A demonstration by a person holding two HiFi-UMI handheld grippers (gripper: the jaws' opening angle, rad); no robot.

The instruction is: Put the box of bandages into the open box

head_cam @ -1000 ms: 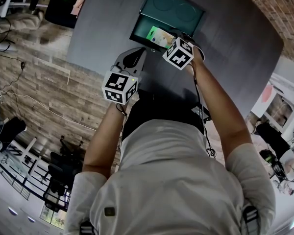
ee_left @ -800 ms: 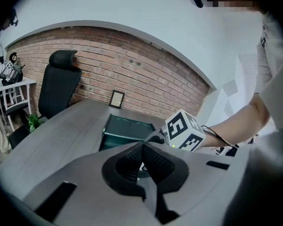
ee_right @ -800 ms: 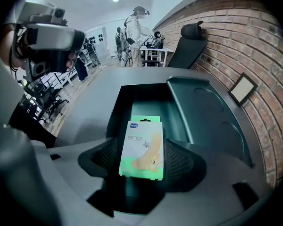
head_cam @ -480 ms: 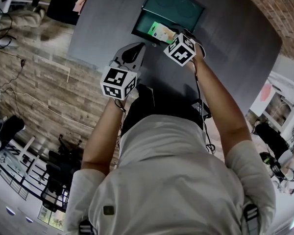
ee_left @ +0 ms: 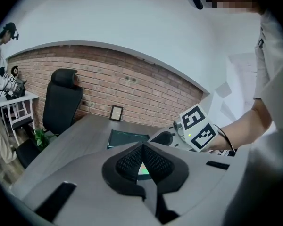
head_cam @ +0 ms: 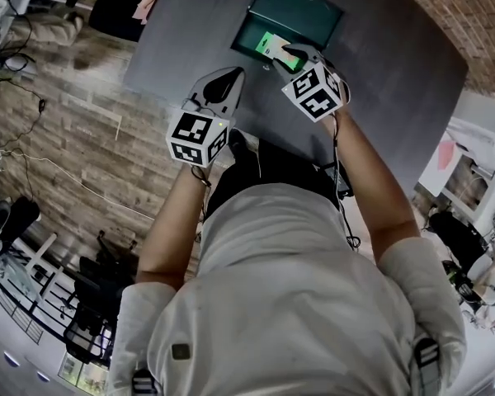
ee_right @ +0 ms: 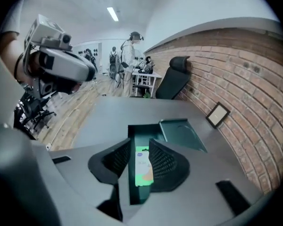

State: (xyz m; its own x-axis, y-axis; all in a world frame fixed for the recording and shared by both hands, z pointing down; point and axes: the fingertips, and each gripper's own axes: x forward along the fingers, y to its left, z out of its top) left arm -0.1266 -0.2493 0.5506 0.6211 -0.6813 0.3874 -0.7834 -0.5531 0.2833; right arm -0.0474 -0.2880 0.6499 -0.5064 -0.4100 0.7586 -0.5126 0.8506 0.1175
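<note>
The dark green open box (head_cam: 259, 25) stands on the grey table with its lid (head_cam: 301, 5) folded back. A green box of bandages (head_cam: 271, 45) lies inside it. My right gripper (head_cam: 285, 55) hangs over the near end of the open box. Its jaws are closing, with the box of bandages (ee_right: 142, 166) showing between them and a gap at the left pad. The open box's wall (ee_right: 131, 140) runs under the jaws. My left gripper (head_cam: 228, 74) is shut and empty, to the left of the open box (ee_left: 126, 138), above the table.
A small picture frame (ee_right: 218, 113) stands on the table by the brick wall. A black office chair (ee_left: 61, 102) sits at the table's far end. People (ee_right: 129, 51) stand at desks in the background. The table edge and wooden floor (head_cam: 74, 130) lie to my left.
My right gripper has drawn back slightly toward me over the open box. The box of bandages stays in the open box. The left gripper has hardly moved.
</note>
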